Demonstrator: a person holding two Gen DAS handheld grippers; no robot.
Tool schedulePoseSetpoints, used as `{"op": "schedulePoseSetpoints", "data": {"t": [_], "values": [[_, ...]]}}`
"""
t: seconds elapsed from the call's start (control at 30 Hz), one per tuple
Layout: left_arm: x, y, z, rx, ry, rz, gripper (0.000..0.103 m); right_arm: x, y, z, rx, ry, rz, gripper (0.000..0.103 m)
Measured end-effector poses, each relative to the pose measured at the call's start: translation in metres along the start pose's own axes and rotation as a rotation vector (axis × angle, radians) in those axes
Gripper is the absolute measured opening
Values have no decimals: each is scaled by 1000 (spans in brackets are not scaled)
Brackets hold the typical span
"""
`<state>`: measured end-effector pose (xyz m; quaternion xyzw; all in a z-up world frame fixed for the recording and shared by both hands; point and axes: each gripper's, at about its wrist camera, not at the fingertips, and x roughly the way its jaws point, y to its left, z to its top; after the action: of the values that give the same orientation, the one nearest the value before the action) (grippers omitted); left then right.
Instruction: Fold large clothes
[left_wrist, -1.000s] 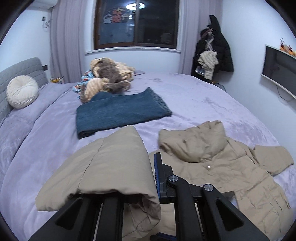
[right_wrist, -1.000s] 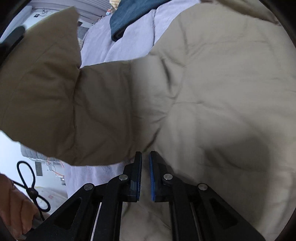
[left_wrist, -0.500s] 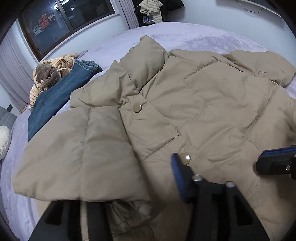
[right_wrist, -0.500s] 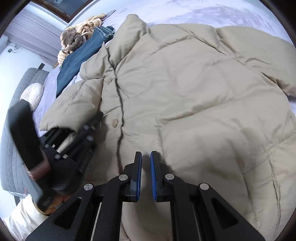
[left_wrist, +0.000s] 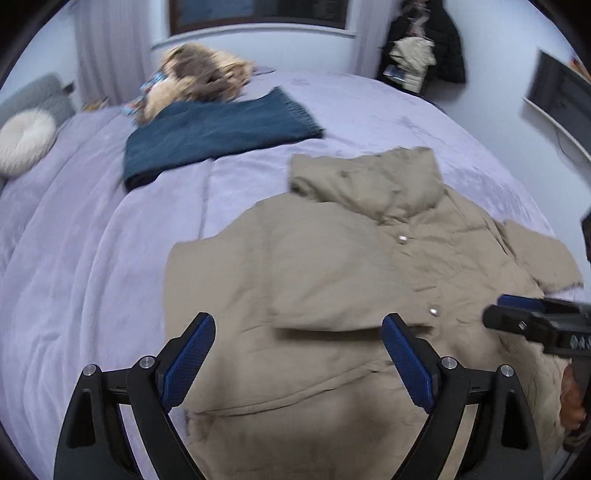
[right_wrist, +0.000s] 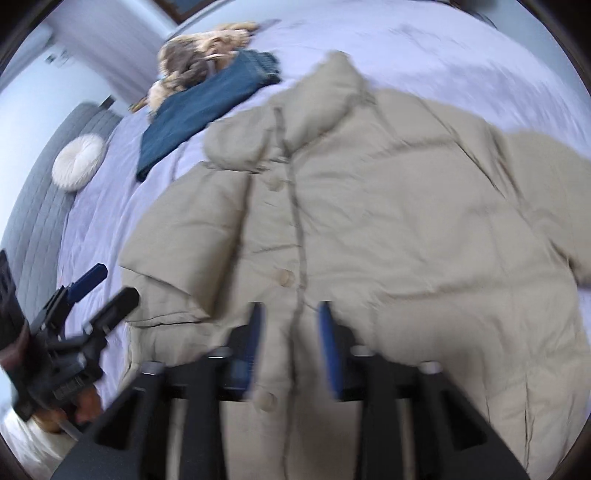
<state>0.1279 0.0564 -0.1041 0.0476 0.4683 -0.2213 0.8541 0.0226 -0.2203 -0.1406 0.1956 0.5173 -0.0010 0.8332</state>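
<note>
A beige puffer jacket (left_wrist: 354, 280) lies front-up on a lavender bedspread (left_wrist: 92, 266), collar toward the window wall, snap placket running down its middle. One sleeve is folded in across the chest, its cuff edge ending just beside the snaps (left_wrist: 434, 311); the other sleeve (right_wrist: 546, 177) lies spread outward from the body. The jacket's near-side edge, as the left wrist view has it, runs straight along the bedspread with a broad band of bare bed beyond it, reaching to the round cream cushion (left_wrist: 24, 142) by the grey headboard (right_wrist: 40, 206)

The left gripper (left_wrist: 295, 350) hangs above the lower part of the jacket with its blue-padded jaws spread wide and nothing between them. The right gripper (right_wrist: 290, 343) is over the placket near the hem, jaws parted to a moderate gap that straddles the button line; the frame is blurred, and nothing is pinched between them

Beyond the collar, apart from it, a folded dark-blue knit (left_wrist: 218, 129) lies on the bed, and past that a heap of tan and brown clothes (left_wrist: 199, 77) touches its far edge. Bare bedspread stretches between the collar and the far wall, where dark coats (left_wrist: 432, 48) hang
</note>
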Motion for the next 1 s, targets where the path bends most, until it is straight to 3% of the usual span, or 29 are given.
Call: {"op": "schedulePoseSetpoints", "data": {"t": [0.03, 0.1, 0.2, 0.33, 0.43, 0.5, 0.57, 0.73, 0.83, 0.87, 0.93, 1.0], "values": [[4, 25, 1, -82, 20, 10, 93, 3, 16, 3, -63, -15, -10, 80], [17, 73, -4, -241, 53, 35, 93, 11, 49, 2, -209, -14, -45, 80], [39, 119, -18, -416, 115, -3, 93, 40, 100, -5, -458, 2, -194, 80], [61, 119, -31, -404, 135, 45, 92, 73, 139, -10, -684, -45, -332, 80], [63, 111, -36, -377, 116, 80, 92, 86, 142, 7, -693, -85, -388, 80], [62, 107, -36, -360, 110, 87, 92, 77, 133, 19, -629, -128, -398, 72], [63, 103, -35, -334, 106, 98, 92, 58, 111, 31, -487, -170, -349, 9], [69, 95, -32, -285, 100, 126, 92, 26, 34, 38, -68, -205, -196, 7], [72, 89, -30, -257, 100, 149, 93, 32, -13, 32, 168, -133, -107, 9], [71, 88, -29, -255, 104, 154, 93, 35, -28, 27, 245, -95, -90, 16], [63, 87, -24, -254, 96, 160, 93, 36, -49, 19, 343, -41, -62, 24], [46, 88, -18, -246, 48, 154, 92, 27, -59, 11, 375, -43, -63, 24]]}}
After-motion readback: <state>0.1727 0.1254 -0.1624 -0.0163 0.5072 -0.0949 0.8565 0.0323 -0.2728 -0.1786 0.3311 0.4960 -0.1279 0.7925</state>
